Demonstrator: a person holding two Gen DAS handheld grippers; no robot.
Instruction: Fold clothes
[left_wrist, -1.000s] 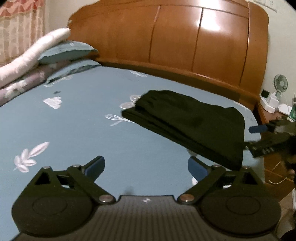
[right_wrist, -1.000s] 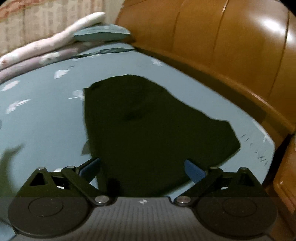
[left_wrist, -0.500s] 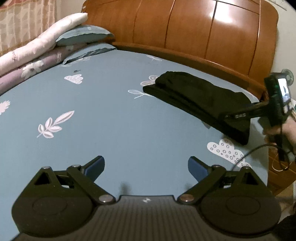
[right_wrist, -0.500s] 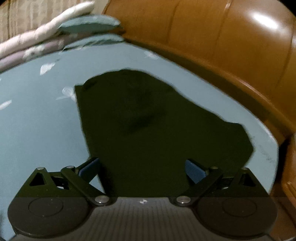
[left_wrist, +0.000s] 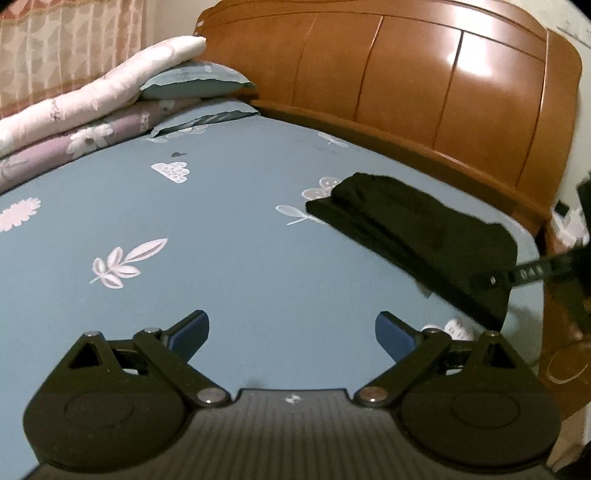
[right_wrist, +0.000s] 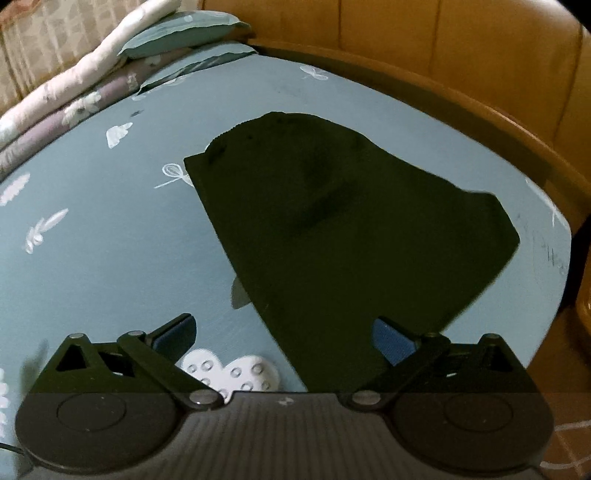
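Nearest in the left wrist view: left gripper (left_wrist: 291, 332), blue-padded fingers (left_wrist: 190, 330) spread wide, nothing held, hovering over bare blue bedsheet (left_wrist: 221, 266) printed with white leaves and clouds

Nearest in the right wrist view: right gripper (right_wrist: 282, 334), likewise spread wide and empty; right-side finger (right_wrist: 393, 339) over the near edge of the folded black garment (right_wrist: 351, 229), left-side finger over plain sheet, contact with the cloth impossible to tell

Further out: black garment (left_wrist: 413, 236) lying flat in a stacked fold near the right edge of the bed, close to the headboard end; one arm of the right gripper reaching in from the right in the left wrist view, over the garment's near corner

Beyond, at far left: teal pillows (left_wrist: 192, 79) and rolled floral bedding (left_wrist: 92, 107) piled together

Farthest: glossy wooden headboard (left_wrist: 424, 85), patterned curtain (left_wrist: 70, 48) behind the bedding
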